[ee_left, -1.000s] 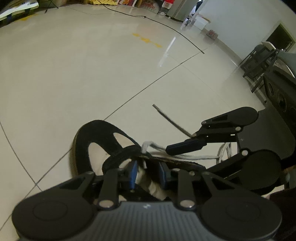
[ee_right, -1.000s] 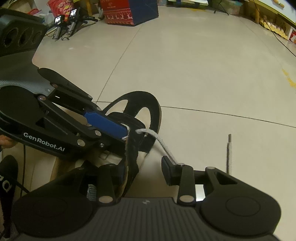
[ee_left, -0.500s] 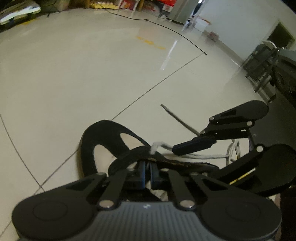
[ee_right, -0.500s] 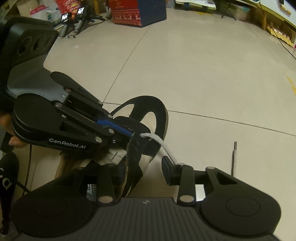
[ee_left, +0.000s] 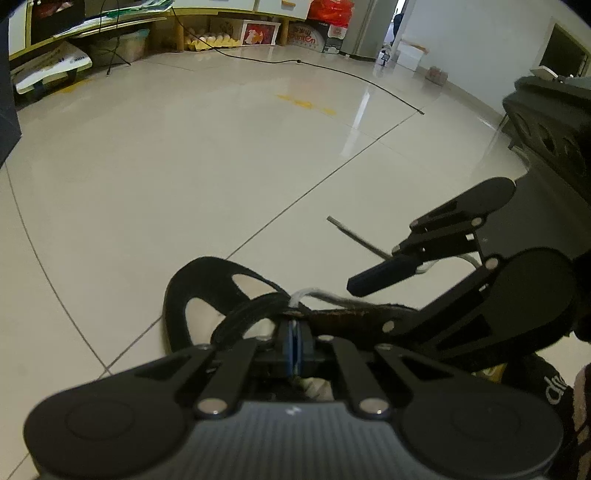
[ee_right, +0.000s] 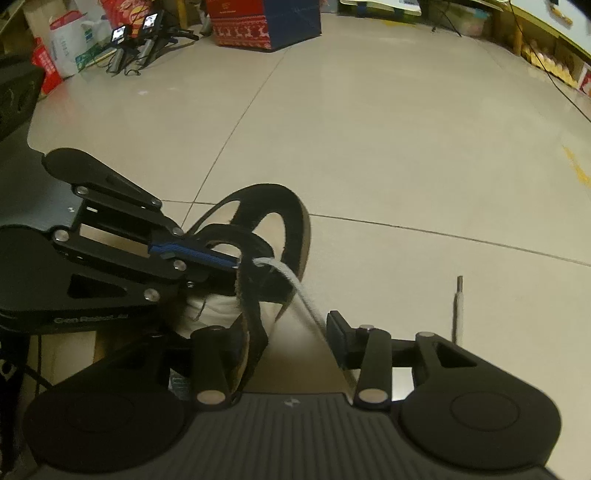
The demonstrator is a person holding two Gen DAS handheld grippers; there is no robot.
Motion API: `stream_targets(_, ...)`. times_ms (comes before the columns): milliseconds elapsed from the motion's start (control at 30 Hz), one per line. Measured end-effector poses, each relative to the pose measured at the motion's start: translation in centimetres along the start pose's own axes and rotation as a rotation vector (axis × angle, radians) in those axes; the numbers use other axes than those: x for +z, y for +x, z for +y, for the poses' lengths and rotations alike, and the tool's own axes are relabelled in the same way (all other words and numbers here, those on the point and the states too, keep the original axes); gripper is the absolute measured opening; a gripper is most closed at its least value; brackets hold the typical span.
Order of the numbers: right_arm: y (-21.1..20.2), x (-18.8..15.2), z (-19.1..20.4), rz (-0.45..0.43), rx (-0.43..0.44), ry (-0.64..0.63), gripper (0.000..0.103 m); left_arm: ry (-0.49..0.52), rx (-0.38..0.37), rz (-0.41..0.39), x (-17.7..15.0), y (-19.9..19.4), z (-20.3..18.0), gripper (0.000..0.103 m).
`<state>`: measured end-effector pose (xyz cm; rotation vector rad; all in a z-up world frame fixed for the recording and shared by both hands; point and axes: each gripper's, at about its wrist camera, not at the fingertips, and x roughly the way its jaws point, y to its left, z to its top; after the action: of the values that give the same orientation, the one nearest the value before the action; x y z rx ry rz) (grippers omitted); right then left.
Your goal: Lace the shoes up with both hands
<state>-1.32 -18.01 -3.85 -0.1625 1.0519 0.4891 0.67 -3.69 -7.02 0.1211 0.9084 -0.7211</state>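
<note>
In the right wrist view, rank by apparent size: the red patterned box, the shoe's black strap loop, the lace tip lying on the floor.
1. Black strap loop, though nearness to the camera inflates it.
2. Red patterned box, far off and cut by the frame edge, so its rank against the loop is unsure.
3. Lace tip, clearly smallest.

The left gripper (ee_left: 294, 345) covers the near part of the shoe (ee_left: 207, 291), and what its closed blue pads pinch cannot be seen. The white lace (ee_right: 295, 284) runs down behind the right gripper (ee_right: 280, 332) and is lost there. The white writing on the left gripper's side (ee_right: 88, 318) is too blurry to read.
</note>
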Motion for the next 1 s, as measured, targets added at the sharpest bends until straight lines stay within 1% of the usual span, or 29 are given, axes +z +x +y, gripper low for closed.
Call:
stream_targets(233, 0.0, 0.1, 0.7, -0.002, -0.028, -0.032, 0.044, 0.011, 0.01, -0.016, -0.5, -1.0, -0.2, 0.002)
stream_targets(467, 0.3, 0.2, 0.3, 0.007, -0.04, -0.022, 0.044, 0.029, -0.018, -0.027, -0.9, -2.0, -0.9, 0.002)
stream_targets(633, 0.3, 0.1, 0.5, 0.001, -0.044, -0.039, 0.044, -0.035, -0.045, -0.04, -1.3, -3.8, -0.1, 0.002)
stream_targets(700, 0.3, 0.0, 0.6, -0.001, -0.044, -0.047, 0.044, -0.089, -0.063, -0.043, -1.4, -4.5, 0.2, 0.002)
stream_targets(767, 0.2, -0.1, 1.0, -0.022, -0.039, -0.084, 0.044, -0.141, -0.081, -0.039, -1.5, -5.0, 0.4, 0.002)
stream_targets(833, -0.1, -0.4, 1.7, -0.063, -0.026, -0.153, 0.042, -0.19, -0.099, -0.035, -1.6, -5.0, 1.0, 0.002)
stream_targets(867, -0.2, -0.6, 2.1, -0.084, -0.023, -0.194, 0.037, -0.206, -0.108, -0.03, -1.6, -5.1, 1.0, 0.002)
stream_targets(967, -0.5, -1.4, 4.1, -0.15, -0.044, -0.366, 0.028, -0.233, -0.122, -0.033, -1.4, -5.1, 1.3, 0.002)
stream_targets(1000, -0.6, -1.6, 4.6, -0.168, -0.058, -0.421, 0.027, -0.237, -0.123, -0.032, -1.3, -5.2, 1.2, 0.002)
